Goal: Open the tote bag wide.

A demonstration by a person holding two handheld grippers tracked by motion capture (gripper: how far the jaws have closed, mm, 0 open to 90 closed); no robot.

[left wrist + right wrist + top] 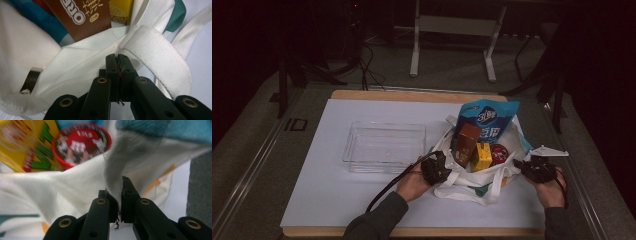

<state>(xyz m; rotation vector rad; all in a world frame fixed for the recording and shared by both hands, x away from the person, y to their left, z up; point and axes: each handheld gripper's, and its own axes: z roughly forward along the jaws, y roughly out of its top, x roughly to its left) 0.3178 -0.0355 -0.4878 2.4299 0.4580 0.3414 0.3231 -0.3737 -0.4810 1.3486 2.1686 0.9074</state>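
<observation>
Two grippers: both work at the rim of a white tote bag [472, 187] that lies on the counter [332, 200].
Left gripper [438, 169]: jaws clenched on the bag's cloth; in the left gripper view the tips pinch a fold of the white rim just under a broad handle strap [160, 55].
Right gripper [537, 169]: jaws clenched on the bag's rim at its far side; in the right gripper view a thick fold of white cloth sits pressed between the tips.
Bag position: near the right front part of the counter, mouth open between the two grippers, straps spilling toward the person.
Bag contents: a brown Oreo box [466, 142] upright, a yellow box [482, 156] beside it, a red round tub [499, 154] to the right of that, and a blue pouch [488, 120] standing tall at the back.
Bag detail: a small metal clasp [30, 81] shows on the cloth in the left gripper view.
Left of the bag: a clear plastic tray [384, 146], apart from the bag.
Hands: one holds each gripper, sleeves coming in from the near edge.
</observation>
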